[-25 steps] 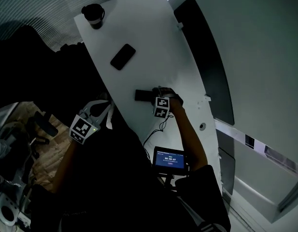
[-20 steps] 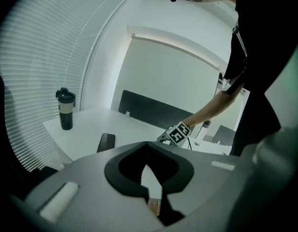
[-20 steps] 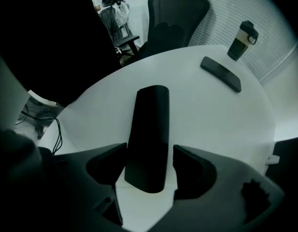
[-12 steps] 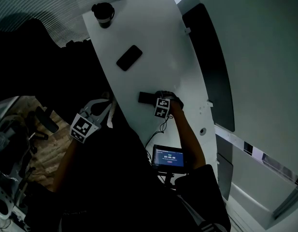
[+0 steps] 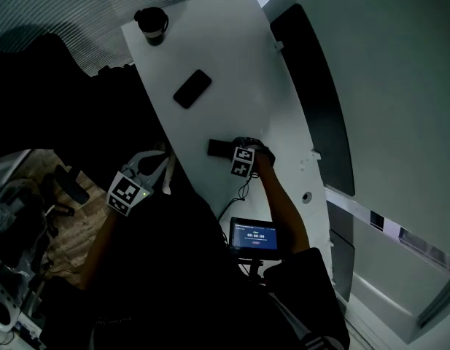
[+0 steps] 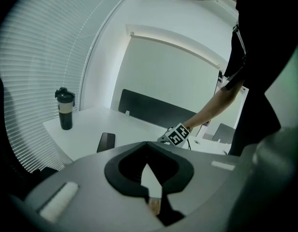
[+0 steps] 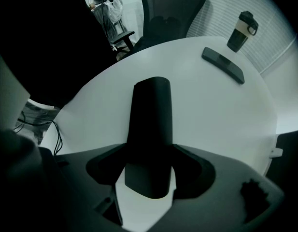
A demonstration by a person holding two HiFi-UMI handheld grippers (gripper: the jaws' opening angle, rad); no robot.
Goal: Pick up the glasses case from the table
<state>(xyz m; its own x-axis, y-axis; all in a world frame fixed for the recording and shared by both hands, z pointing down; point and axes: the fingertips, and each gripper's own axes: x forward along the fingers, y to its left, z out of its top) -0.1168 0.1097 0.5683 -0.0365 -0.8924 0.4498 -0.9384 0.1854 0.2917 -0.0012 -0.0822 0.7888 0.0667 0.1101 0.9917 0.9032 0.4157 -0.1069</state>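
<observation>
Surface: white table (image 5: pixel 232 49), long with a curved edge, seen in dim light. A lidded tumbler (image 5: pixel 152 25) is noted at the far end, upright. A dark phone (image 5: pixel 192 88) lies flat nearer the middle, well apart from the tumbler. A dark divider panel (image 5: pixel 312 86) runs along the table's right side. Slatted blinds (image 6: pixel 42 81) are seen beyond the far end, and a mesh office chair (image 7: pixel 173 11) stands across the table. A small lit screen (image 5: pixel 254 237) is placed at the near end, with a thin cable (image 5: pixel 243 192) trailing onto the table beside it.

Glasses case (image 7: pixel 151 120): dark, elongated, on the near half of the table, closer to the person than the phone. Whether it is lifted off the surface cannot be told.

Right gripper (image 7: pixel 149 153): the forearm (image 5: pixel 283 203) is stretched forward over the table. The jaws are closed against both long sides of the case, which projects forward from between them.

Left gripper (image 6: pixel 151 178): held off the table's left edge, low at the person's side, pointed toward the table. The jaws are drawn together with only a sliver between them; nothing is gripped.
</observation>
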